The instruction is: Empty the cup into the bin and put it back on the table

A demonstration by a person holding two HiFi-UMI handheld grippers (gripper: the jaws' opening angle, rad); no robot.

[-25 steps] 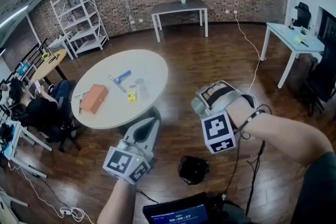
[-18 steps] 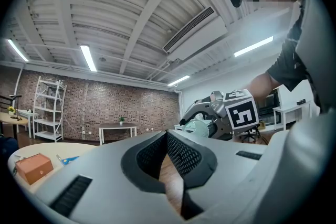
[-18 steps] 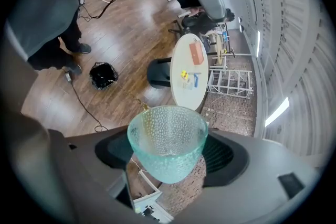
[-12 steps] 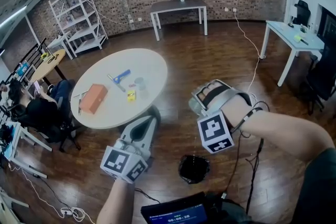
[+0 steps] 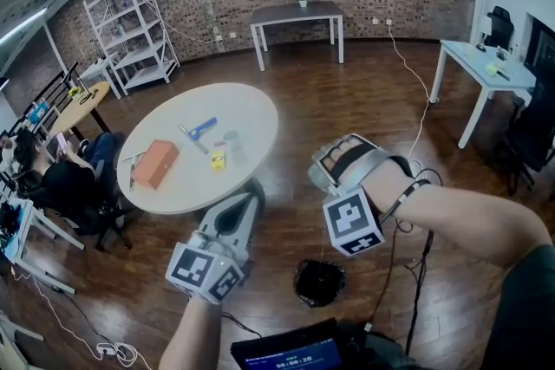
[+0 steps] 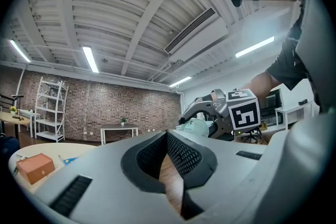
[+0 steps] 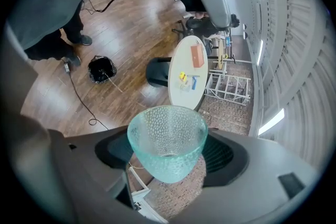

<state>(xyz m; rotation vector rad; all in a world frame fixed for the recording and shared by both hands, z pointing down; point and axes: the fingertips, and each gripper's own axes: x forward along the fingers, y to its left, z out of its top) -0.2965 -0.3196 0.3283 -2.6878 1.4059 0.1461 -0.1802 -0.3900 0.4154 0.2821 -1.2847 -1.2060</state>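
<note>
A clear, dimpled teal cup [image 7: 167, 136] sits between the jaws of my right gripper [image 7: 167, 150], which is shut on it. The cup's mouth is turned towards the floor and I see nothing inside. In the head view my right gripper [image 5: 328, 169] hangs over the wood floor, above and beyond the black bin [image 5: 318, 282]. The bin [image 7: 102, 68] lies open on the floor. The round white table [image 5: 247, 113] stands to the left. My left gripper [image 5: 253, 189] hovers at the table's near edge, jaws shut and empty. From the left gripper view, the cup [image 6: 198, 126] shows in the right gripper [image 6: 190, 119].
On the table lie an orange box [image 5: 156, 162], a blue tool [image 5: 202, 126], a small yellow item [image 5: 218, 158] and a second clear cup [image 5: 231, 137]. Cables [image 5: 414, 113] run over the floor. A seated person [image 5: 65, 182] is at the left.
My right gripper has drifted a little left and down with the cup in it. The left gripper has shifted slightly left. Table and bin are unchanged.
</note>
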